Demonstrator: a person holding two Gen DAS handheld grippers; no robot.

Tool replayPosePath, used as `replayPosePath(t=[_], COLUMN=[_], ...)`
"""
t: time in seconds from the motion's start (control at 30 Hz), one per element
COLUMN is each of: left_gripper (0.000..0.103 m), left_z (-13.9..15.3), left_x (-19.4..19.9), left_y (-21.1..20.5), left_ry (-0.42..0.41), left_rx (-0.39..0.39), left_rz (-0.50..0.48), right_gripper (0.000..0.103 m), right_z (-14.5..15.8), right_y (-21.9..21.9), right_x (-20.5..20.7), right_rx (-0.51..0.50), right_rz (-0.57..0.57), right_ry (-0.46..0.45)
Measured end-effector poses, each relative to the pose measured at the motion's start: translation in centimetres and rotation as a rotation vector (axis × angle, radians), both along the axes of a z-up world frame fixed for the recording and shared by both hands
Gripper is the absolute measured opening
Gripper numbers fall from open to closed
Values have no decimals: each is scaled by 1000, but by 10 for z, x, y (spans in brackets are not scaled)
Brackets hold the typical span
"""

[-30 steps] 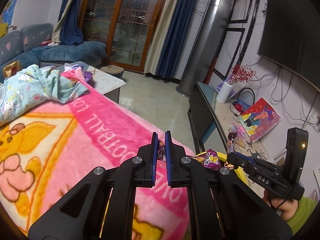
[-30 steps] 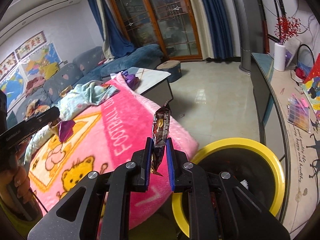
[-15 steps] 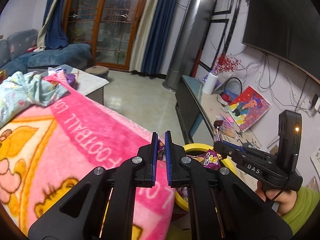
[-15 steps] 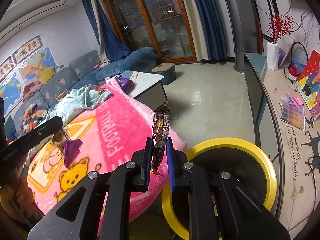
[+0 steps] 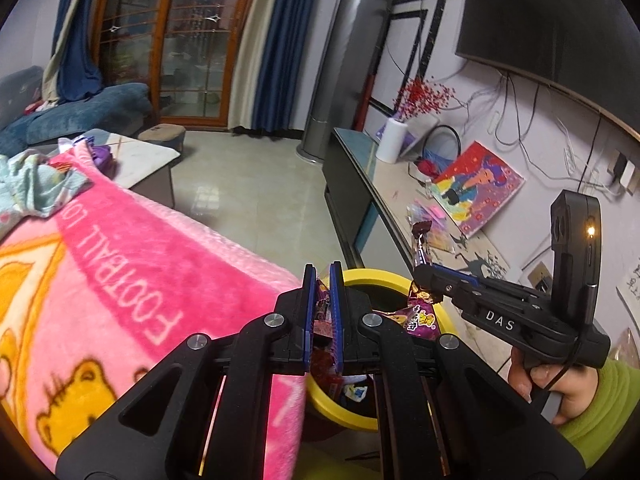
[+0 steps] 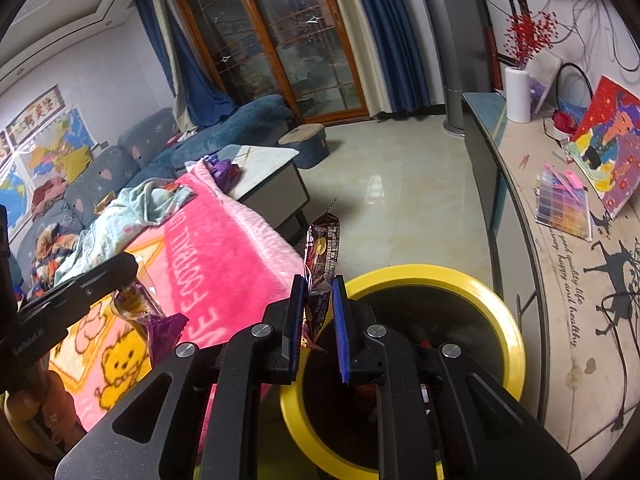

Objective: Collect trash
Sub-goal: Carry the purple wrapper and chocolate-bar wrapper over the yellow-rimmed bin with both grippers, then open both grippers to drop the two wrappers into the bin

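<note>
My left gripper (image 5: pixel 321 280) is shut on a purple snack wrapper (image 5: pixel 322 316) at the edge of the yellow-rimmed trash bin (image 5: pixel 384 278); the wrapper hangs from it in the right wrist view (image 6: pixel 154 320). My right gripper (image 6: pixel 317 292) has its jaws slightly parted around a dark brown wrapper (image 6: pixel 322 248) that stands upright between them, over the bin's rim (image 6: pixel 432 274). In the left wrist view the right gripper (image 5: pixel 424 276) holds that wrapper (image 5: pixel 421 240) above the bin.
A pink blanket (image 5: pixel 120 264) covers the surface left of the bin. A low TV cabinet (image 6: pixel 520 208) with paintings and a paper roll runs along the right. A coffee table (image 6: pixel 264 172) and sofa (image 6: pixel 224 132) stand beyond, with tiled floor between.
Both grippers have moved right, off the blanket and over the bin. The right jaws have parted a little around the brown wrapper.
</note>
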State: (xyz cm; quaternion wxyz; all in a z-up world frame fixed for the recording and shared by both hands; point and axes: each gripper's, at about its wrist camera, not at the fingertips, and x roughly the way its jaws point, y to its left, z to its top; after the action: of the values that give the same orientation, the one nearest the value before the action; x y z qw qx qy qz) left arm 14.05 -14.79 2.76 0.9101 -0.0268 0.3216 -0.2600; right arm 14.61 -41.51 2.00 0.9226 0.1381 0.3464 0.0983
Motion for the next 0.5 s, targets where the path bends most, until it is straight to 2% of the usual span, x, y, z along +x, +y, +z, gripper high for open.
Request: replayPosePath(t=[0.5], left_gripper=[4], left_z=[-17], left_x=[4], left_y=[-60], left_ry=[11], left_rx=[63], left_rz=[-103], right_gripper=[14], right_z=[-24], right_y=[-62], right_x=[-8], right_rx=[17], right_rz=[-111], right_ry=[36])
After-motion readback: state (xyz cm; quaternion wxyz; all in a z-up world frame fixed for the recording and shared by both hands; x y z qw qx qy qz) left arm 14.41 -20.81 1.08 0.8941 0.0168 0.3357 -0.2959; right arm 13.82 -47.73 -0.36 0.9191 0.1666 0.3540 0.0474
